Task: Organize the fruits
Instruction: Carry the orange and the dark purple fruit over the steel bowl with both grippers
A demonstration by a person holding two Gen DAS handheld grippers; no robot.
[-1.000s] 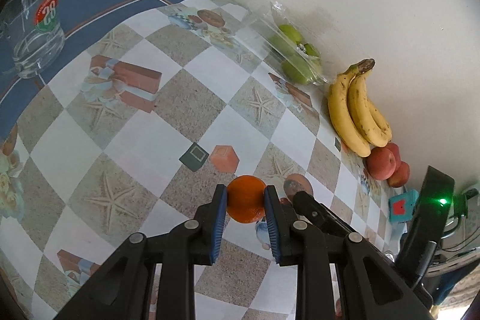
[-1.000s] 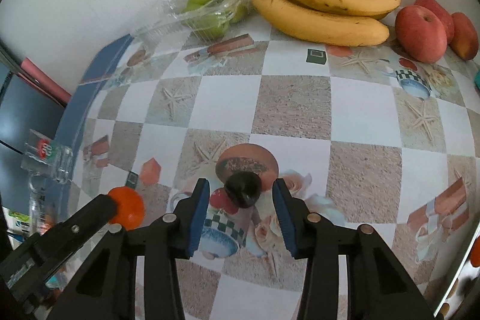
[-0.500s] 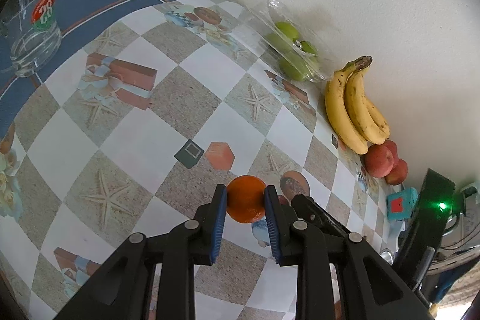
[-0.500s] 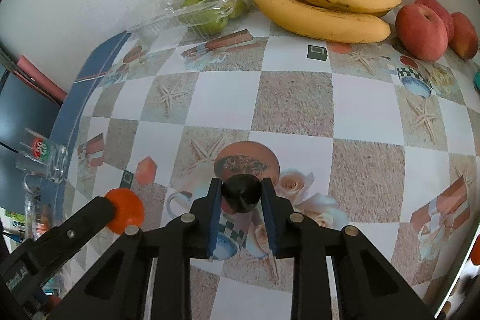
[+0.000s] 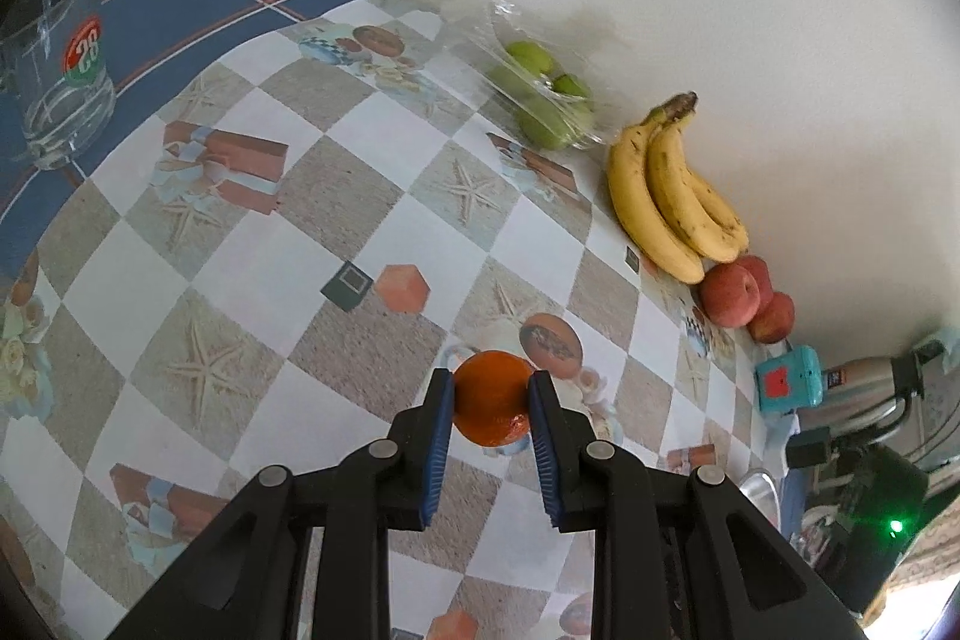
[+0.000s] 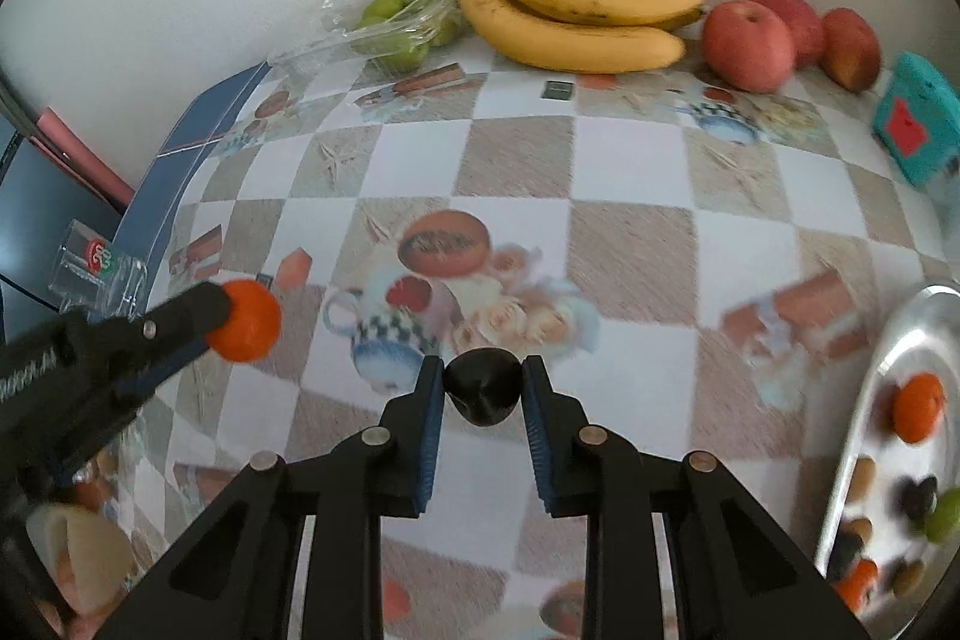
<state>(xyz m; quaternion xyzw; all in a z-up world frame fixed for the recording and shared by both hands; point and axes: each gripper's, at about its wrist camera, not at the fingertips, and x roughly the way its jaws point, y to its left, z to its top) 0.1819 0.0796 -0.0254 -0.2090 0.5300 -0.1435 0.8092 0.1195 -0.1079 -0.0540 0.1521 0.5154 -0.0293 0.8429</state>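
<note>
My left gripper point(image 5: 491, 394) is shut on a small orange point(image 5: 492, 398), held above the patterned tablecloth; the right wrist view shows the same orange point(image 6: 247, 311) at the tip of the left gripper at the left. My right gripper point(image 6: 483, 382) is shut on a dark, almost black fruit point(image 6: 483, 385), lifted clear of the cloth. At the lower right, a silver tray point(image 6: 864, 400) holds several small fruits, one of them an orange point(image 6: 918, 407).
Along the wall lie a bag of green fruit point(image 5: 543, 100), a banana bunch point(image 5: 669, 196) and red apples point(image 5: 741, 295). A turquoise box point(image 5: 786, 385) stands past the apples. A drinking glass point(image 5: 60, 64) stands at the table's far left on the blue border.
The right gripper closed on the dark fruit and lifted it, swinging right so the silver tray came into view. The left gripper kept its hold on the orange and shifted slightly.
</note>
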